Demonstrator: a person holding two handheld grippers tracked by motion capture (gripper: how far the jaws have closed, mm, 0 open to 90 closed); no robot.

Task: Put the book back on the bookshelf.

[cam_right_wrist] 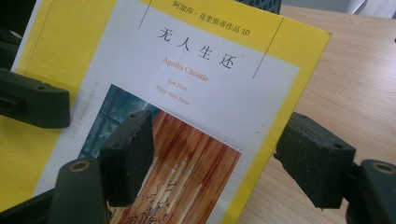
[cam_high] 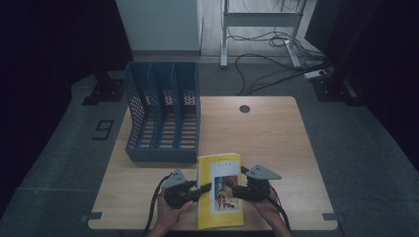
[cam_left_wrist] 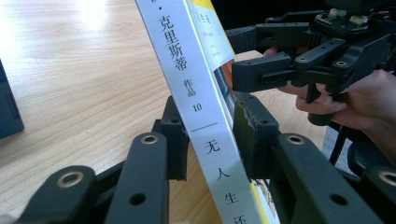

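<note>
The wooden table carries a blue 3-slot file rack, probably the destination. At its near edge, the yellow Agatha Christie paperback stands tilted, spine clamped in the left gripper to steady it. The right gripper, jaws apart, straddles the cover's edge without pinching.

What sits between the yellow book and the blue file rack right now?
Nothing: in the high view only a short strip of bare wooden table separates the yellow book from the front wall of the blue file rack.
</note>
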